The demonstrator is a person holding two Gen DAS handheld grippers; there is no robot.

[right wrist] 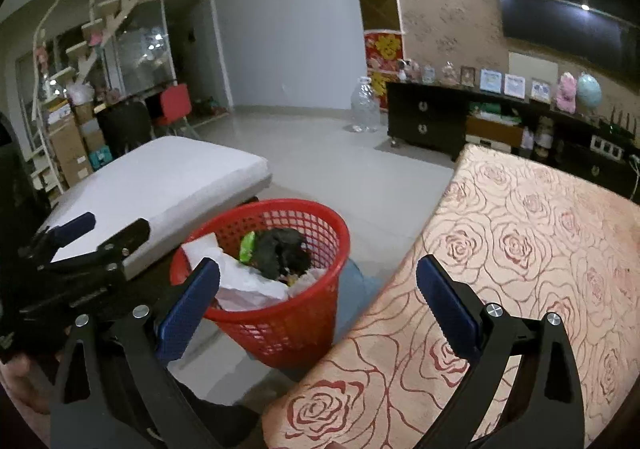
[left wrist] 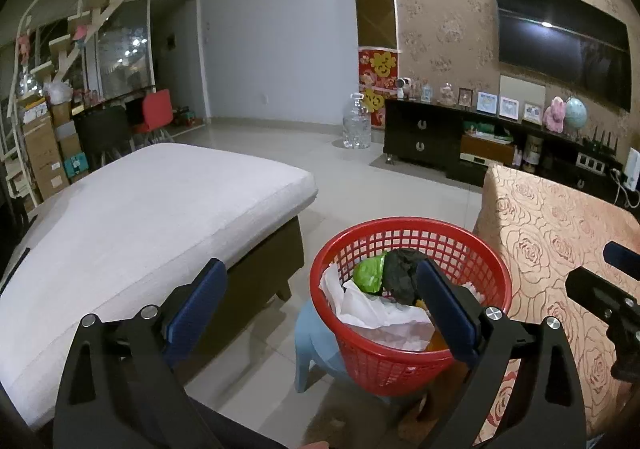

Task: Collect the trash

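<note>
Both tongs wide open, holding nothing: left tongs [left wrist: 322, 283] hang over the red basket [left wrist: 400, 363] on the floor between the white bed [left wrist: 140, 209] and rose-cloth surface [right wrist: 520, 249], right tongs [right wrist: 318, 281] beside it; white paper [left wrist: 380, 313], green wrapper [left wrist: 370, 273] inside

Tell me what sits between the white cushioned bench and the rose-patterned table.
The red basket, holding white paper, a green wrapper and a black bag. It stands on a pale blue stool, seen best from the left wrist.
</note>
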